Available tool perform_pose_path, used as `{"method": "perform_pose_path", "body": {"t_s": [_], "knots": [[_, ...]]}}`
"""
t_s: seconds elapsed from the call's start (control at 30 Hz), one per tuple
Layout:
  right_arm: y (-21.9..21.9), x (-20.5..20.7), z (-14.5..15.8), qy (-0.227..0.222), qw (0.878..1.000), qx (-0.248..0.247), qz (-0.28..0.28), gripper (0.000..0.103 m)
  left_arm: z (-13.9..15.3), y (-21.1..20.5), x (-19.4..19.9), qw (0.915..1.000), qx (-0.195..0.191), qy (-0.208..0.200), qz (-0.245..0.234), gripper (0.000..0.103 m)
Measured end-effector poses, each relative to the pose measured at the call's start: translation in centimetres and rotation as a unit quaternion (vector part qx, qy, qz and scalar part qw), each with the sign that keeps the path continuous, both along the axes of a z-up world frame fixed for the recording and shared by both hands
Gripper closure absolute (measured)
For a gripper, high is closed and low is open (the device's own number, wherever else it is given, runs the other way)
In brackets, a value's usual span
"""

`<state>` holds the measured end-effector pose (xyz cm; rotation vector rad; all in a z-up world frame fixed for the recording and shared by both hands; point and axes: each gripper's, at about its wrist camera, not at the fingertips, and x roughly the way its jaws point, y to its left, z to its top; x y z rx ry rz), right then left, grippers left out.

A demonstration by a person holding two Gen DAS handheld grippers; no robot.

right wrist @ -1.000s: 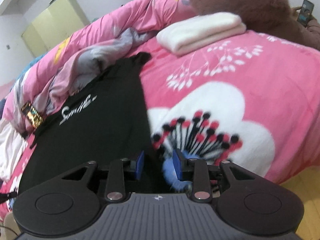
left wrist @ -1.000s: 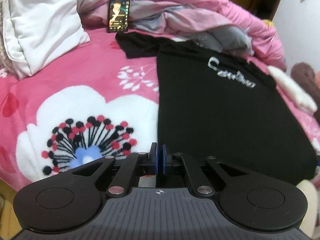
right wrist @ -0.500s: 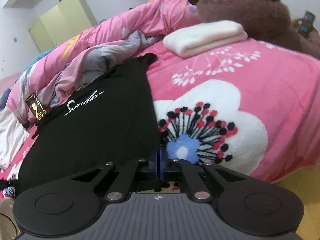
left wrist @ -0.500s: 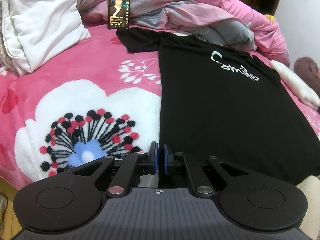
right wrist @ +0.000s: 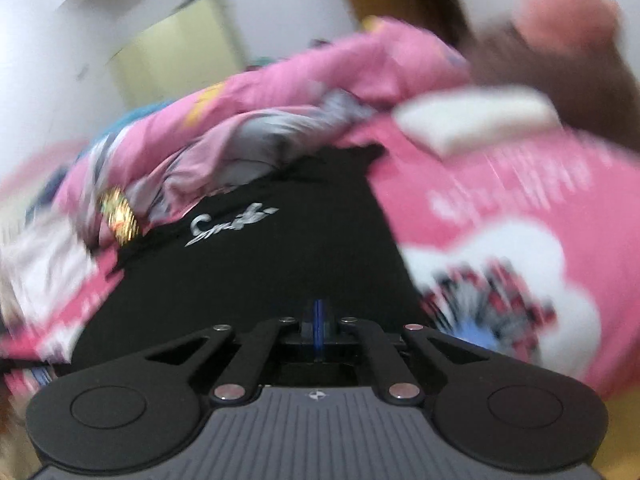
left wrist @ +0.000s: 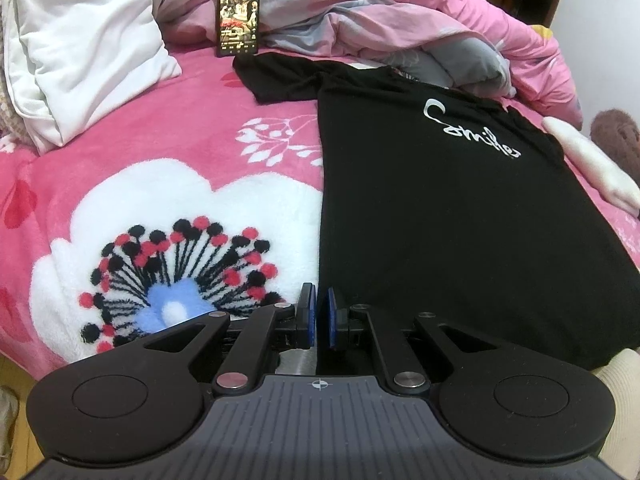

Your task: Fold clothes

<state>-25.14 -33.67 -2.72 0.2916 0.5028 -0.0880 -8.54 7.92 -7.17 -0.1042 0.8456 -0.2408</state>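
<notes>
Black T-shirt (left wrist: 452,216) flat on pink bed blanket (left wrist: 168,128), collar toward 12 o'clock; left tool (left wrist: 318,316) nearly together at hem's 9 o'clock corner, grip unclear; right tool (right wrist: 318,322) together at hem, grip unclear.

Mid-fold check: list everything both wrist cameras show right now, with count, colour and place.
T-shirt: one, black with white script, spread flat on the blanket.
Blanket: one, pink with white flower print, covering the bed.
Quilt: one, pink and grey, bunched behind the shirt.
Pillow: one, white, far left.
Phone: one, screen lit, propped upright against the quilt.
Folded cloth: one, white, right of the shirt.
Wardrobe: one, pale yellow, blurred, by the wall.
Left gripper: black, blue pads nearly closed at the hem corner.
Right gripper: black, shut.
</notes>
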Motion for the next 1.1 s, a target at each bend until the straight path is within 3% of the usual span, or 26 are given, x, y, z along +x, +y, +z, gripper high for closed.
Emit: {"method": "perform_pose_path", "body": {"t_s": [0.07,0.13,0.2,0.23,0.27,0.37,0.43,0.6,0.63,0.67,0.7,0.73,0.93,1.03,1.1], "knots": [[2.8,1.0,0.1,0.010,0.997,-0.065,0.031,0.101,0.0,0.0,0.0,1.0000,0.002,0.001,0.000,0.097],[4.6,1.5,-0.3,0.018,0.994,-0.092,0.055,0.097,0.1,-0.1,0.0,1.0000,0.004,0.001,0.000,0.097],[4.1,1.0,-0.6,0.017,0.997,-0.069,0.044,0.084,0.1,-0.1,0.0,1.0000,0.005,0.002,-0.001,0.097],[3.2,0.6,-0.8,0.014,0.998,-0.051,0.025,0.072,0.1,-0.1,0.1,1.0000,0.005,0.002,-0.001,0.097],[2.0,0.0,-0.9,0.012,0.999,-0.031,-0.002,0.067,0.1,-0.1,0.1,1.0000,0.006,0.003,-0.002,0.097],[-2.7,-1.7,-2.1,0.018,0.995,0.056,-0.083,0.067,0.0,-0.1,0.2,1.0000,0.006,0.004,-0.002,0.097],[-4.9,-2.4,-3.0,0.022,0.989,0.083,-0.118,0.066,0.0,-0.1,0.2,1.0000,0.005,0.005,-0.002,0.097],[-5.6,-1.4,-4.7,0.040,0.990,0.078,-0.110,0.070,0.0,-0.2,0.2,1.0000,0.004,0.007,0.002,0.097],[-5.4,-1.2,-4.9,0.041,0.991,0.073,-0.109,0.074,0.0,-0.2,0.2,1.0000,0.005,0.007,0.002,0.097],[-5.3,-1.3,-4.9,0.039,0.991,0.071,-0.107,0.093,0.0,-0.3,0.2,1.0000,0.006,0.007,0.002,0.097],[-5.1,-1.5,-4.6,0.033,0.991,0.072,-0.104,0.102,0.0,-0.3,0.2,0.9999,0.007,0.007,0.002,0.097],[-4.8,-1.8,-4.2,0.024,0.992,0.070,-0.098,0.101,0.0,-0.3,0.3,0.9999,0.008,0.007,0.002,0.097],[1.6,-0.4,-1.1,-0.023,0.999,-0.046,-0.008,0.101,0.0,-0.5,0.2,0.9999,0.013,0.007,0.003,0.097],[5.7,1.4,-1.7,0.003,0.992,-0.123,0.040,0.099,0.1,-0.6,0.1,0.9999,0.014,0.007,0.004,0.097],[7.4,1.9,-2.2,0.014,0.987,-0.148,0.062,0.093,0.1,-0.7,0.1,0.9998,0.016,0.007,0.003,0.097]]}}
